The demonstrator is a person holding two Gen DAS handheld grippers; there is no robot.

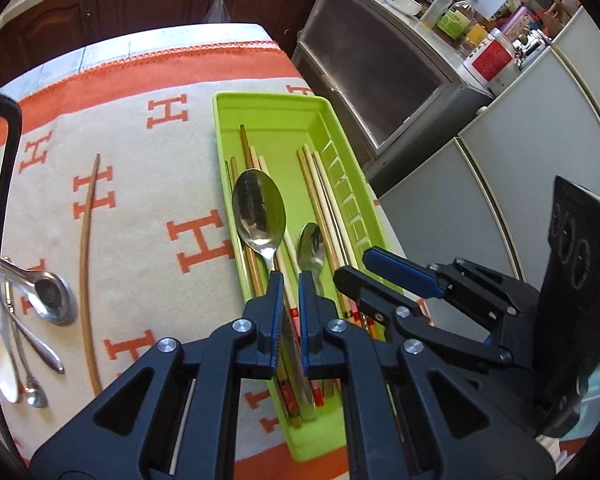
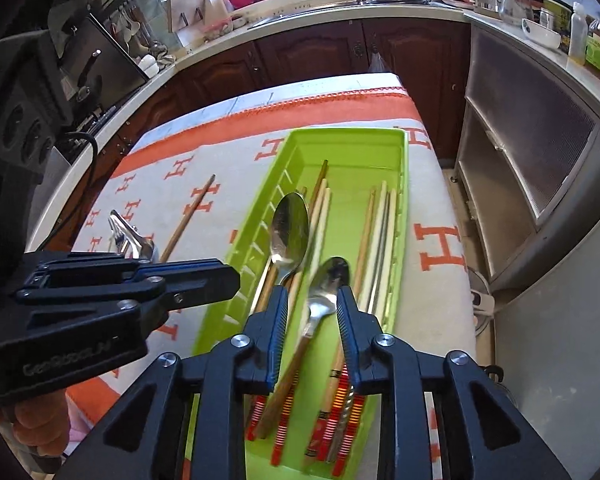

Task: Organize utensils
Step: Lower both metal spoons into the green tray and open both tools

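Note:
A lime-green tray [image 1: 268,98] lies on the orange-and-cream cloth and holds several chopsticks [image 1: 320,192]. My left gripper [image 1: 290,280] is shut on the handle of a large steel spoon [image 1: 259,212], whose bowl hangs over the tray's left side. In the right wrist view, my right gripper [image 2: 312,304] stands open above the tray [image 2: 340,134]. A smaller spoon [image 2: 329,280] with a brown handle lies between its fingers, and neither pad touches it. The same small spoon [image 1: 311,244] shows in the left wrist view beside the right gripper [image 1: 352,266]. The left gripper [image 2: 232,276] comes in from the left.
A single chopstick [image 1: 86,248] lies loose on the cloth [image 1: 140,160] left of the tray. A heap of metal utensils [image 1: 40,300] sits at the far left under a black cable [image 1: 4,184]. The table ends just right of the tray, with grey cabinets [image 1: 380,80] beyond.

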